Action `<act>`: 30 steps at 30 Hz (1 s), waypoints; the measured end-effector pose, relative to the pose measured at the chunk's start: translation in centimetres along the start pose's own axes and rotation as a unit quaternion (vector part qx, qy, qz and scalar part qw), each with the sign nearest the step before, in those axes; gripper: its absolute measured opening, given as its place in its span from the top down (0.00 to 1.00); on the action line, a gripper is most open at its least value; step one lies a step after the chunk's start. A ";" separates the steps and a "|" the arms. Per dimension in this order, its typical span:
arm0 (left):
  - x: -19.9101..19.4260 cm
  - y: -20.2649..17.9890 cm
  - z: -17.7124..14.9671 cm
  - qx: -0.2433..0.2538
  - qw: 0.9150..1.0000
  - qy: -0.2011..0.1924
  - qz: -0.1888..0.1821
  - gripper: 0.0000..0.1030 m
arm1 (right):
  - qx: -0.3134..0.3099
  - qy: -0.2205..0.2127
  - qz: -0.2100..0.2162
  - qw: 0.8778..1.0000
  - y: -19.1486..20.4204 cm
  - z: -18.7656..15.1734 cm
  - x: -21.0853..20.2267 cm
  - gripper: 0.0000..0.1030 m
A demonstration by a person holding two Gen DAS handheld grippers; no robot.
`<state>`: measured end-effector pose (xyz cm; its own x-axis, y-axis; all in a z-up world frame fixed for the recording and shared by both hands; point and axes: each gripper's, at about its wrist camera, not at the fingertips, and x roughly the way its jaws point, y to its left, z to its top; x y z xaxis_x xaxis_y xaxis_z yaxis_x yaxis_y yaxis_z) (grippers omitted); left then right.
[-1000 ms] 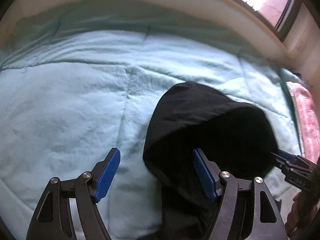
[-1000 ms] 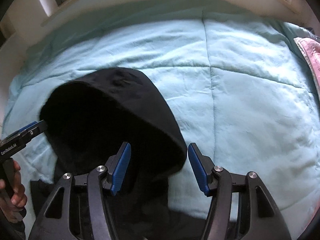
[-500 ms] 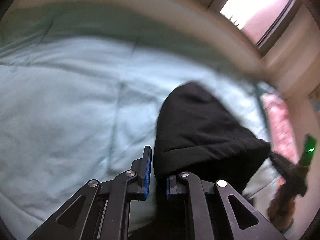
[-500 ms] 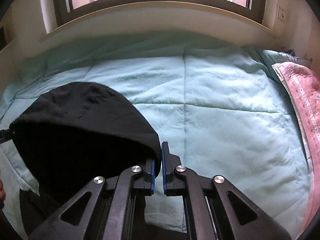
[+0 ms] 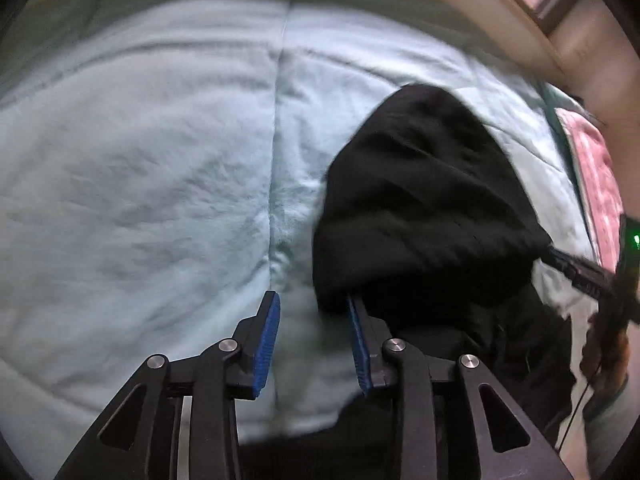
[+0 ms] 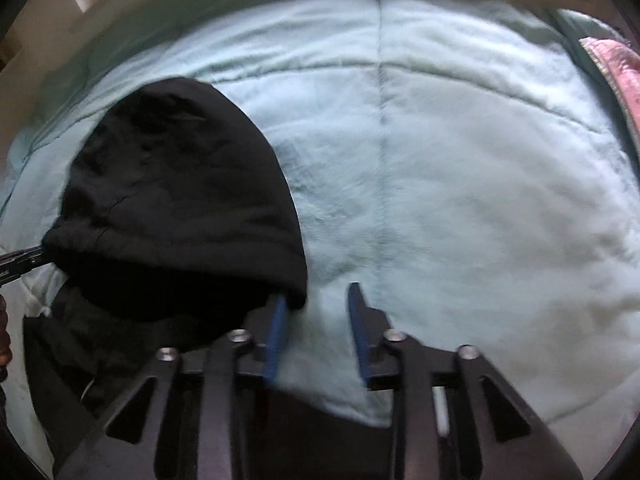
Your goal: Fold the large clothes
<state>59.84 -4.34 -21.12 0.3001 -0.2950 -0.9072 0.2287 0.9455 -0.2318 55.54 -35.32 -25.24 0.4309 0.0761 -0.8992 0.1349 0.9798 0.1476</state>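
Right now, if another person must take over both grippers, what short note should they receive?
Left gripper: open, nothing between its fingers; its right finger touches the garment's edge.
Right gripper: open, also holding nothing; its left finger sits at the opposite edge.
The black garment lies on the light blue quilt, one rounded part doubled over the rest. A pink blanket lies at the quilt's far side.
Done: one fold, it seems. Left: the remaining folds and smoothing; how much fabric lies underneath is hidden.
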 end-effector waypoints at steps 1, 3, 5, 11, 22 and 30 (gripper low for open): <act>-1.2 -0.2 0.0 0.006 1.000 -0.008 0.001 0.66 | 0.000 -0.007 0.006 1.000 -0.2 -0.2 -0.9 0.63; -4.0 -1.1 0.7 0.023 0.999 -0.037 -0.004 0.66 | 0.002 -0.025 0.018 1.000 -0.6 -0.3 -2.9 0.63; -6.1 -1.6 1.6 0.030 0.997 -0.066 -0.023 0.59 | 0.008 -0.045 0.031 0.998 -0.6 0.4 -4.8 0.63; -5.2 -5.1 6.9 0.034 0.991 -0.114 -0.068 0.50 | 0.031 -0.088 0.099 0.991 1.4 4.4 -7.3 0.62; 9.2 -2.3 4.2 -0.025 0.996 0.032 -0.086 0.67 | -0.061 0.043 0.052 0.996 8.1 4.2 7.5 0.64; 2.9 -4.6 6.7 0.029 0.992 -0.047 -0.117 0.71 | -0.061 -0.015 0.119 0.991 7.7 7.8 1.0 0.62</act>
<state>65.85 -10.50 -20.31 0.3180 -0.5193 -0.7933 0.3538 0.8412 -0.4089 63.97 -29.15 -21.83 0.4642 0.3037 -0.8320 -0.0824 0.9501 0.3008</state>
